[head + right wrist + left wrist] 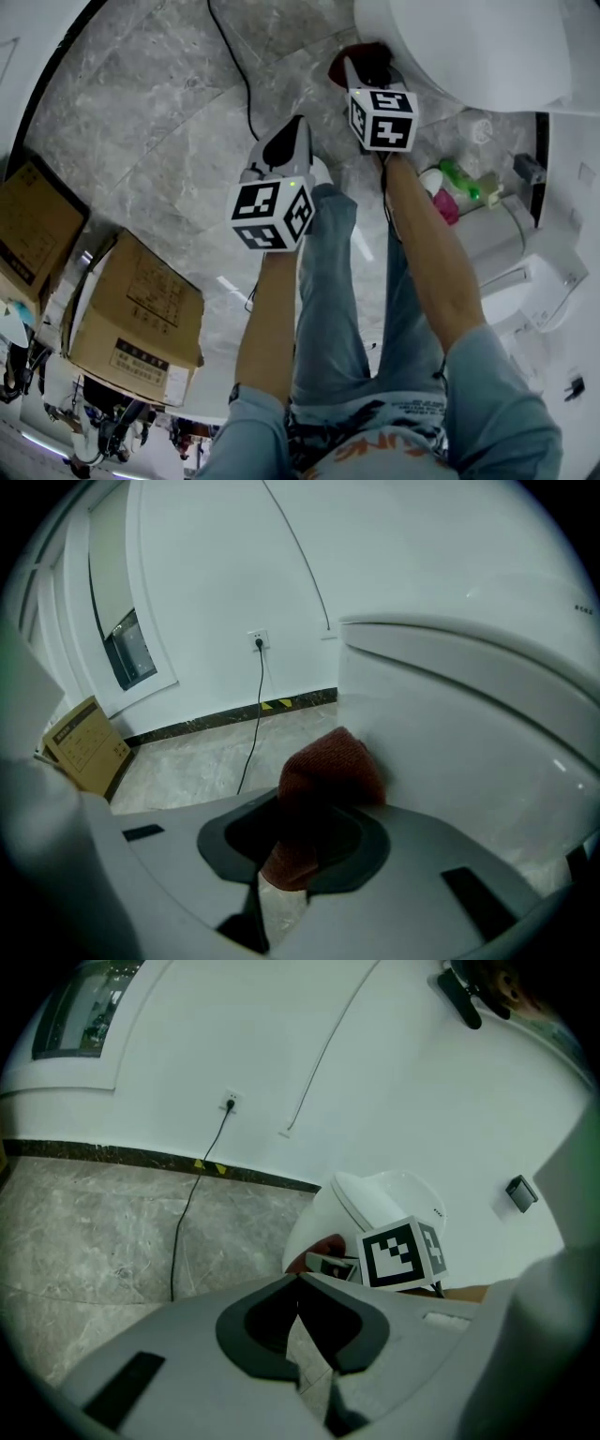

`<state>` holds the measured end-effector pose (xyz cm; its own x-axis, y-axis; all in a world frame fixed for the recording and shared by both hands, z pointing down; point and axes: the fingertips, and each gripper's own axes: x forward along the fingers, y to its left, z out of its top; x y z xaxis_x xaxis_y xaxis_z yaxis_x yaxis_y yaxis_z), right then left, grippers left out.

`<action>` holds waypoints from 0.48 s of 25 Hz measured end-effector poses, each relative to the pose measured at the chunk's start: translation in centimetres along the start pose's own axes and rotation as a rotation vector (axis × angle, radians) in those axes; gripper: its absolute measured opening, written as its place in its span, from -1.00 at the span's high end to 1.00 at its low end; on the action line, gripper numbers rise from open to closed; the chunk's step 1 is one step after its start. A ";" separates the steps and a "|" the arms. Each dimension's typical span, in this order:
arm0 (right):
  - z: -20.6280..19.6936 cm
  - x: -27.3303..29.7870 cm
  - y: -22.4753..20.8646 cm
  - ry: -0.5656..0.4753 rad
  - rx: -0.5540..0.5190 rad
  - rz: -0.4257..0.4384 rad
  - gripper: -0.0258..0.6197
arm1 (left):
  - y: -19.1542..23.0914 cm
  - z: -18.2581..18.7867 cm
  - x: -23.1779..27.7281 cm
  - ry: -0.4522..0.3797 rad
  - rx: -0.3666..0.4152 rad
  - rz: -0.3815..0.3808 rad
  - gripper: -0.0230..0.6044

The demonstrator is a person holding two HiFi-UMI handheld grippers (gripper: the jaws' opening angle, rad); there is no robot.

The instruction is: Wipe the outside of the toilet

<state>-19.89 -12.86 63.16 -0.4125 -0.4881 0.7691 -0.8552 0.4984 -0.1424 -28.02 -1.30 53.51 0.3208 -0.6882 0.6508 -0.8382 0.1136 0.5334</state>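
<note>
A red cloth (328,766) is being gripped in the right tongs (314,832) and pressed against the outer wall of the toilet (469,724). The left tongs (299,1281) are being held closed and empty above the floor (94,1232), apart from the toilet.

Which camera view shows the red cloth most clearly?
The right gripper view: the red cloth fills its centre, clamped by the right gripper beside the toilet. The head view shows a dark patch; the left gripper view, a sliver.
</note>
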 end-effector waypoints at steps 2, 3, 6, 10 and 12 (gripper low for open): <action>0.3 0.1 0.9 -0.009 -0.005 0.032 0.69 | 0.1 0.2 0.0 0.011 0.015 -0.001 0.95; 0.2 -0.1 1.3 -0.012 -0.011 0.053 0.69 | 0.0 0.2 0.1 0.018 0.020 -0.001 0.95; -1.0 -1.4 1.8 -0.007 -0.044 0.098 0.69 | -1.0 -0.7 0.3 0.047 0.037 -0.007 0.95; -4.6 -4.2 0.5 0.012 -0.011 0.107 0.69 | -3.8 -2.4 0.8 0.091 0.086 -0.036 0.95; -6.1 -5.9 -0.7 0.010 0.039 0.095 0.69 | -5.2 -3.1 1.2 0.106 0.106 -0.043 0.95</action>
<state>-14.89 -5.96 62.55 -0.4894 -0.4324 0.7573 -0.8241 0.5134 -0.2394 -21.89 -0.53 53.13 0.3972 -0.6110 0.6848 -0.8628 0.0056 0.5055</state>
